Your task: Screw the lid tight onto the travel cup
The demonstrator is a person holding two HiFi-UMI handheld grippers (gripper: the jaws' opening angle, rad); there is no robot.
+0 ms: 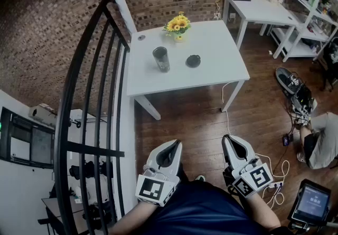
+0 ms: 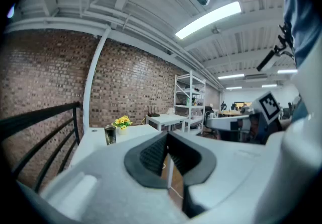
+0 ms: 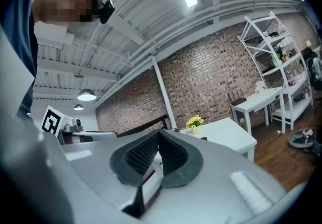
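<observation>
I am holding my left gripper (image 2: 167, 134) closed, empty, facing the white table (image 2: 93, 140) bearing the travel cup (image 2: 110, 134) and yellow flowers (image 2: 122, 122).

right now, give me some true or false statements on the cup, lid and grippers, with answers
1. The lid is screwed onto the cup. False: it lies on the table to the cup's right in the head view, apart from it.
2. The left gripper and right gripper are both shut and empty. True.
3. The flowers stand near the table's far edge, beyond the cup. True.
4. The left gripper holds the cup. False: the cup stands upright on the table, well away from both grippers.
</observation>
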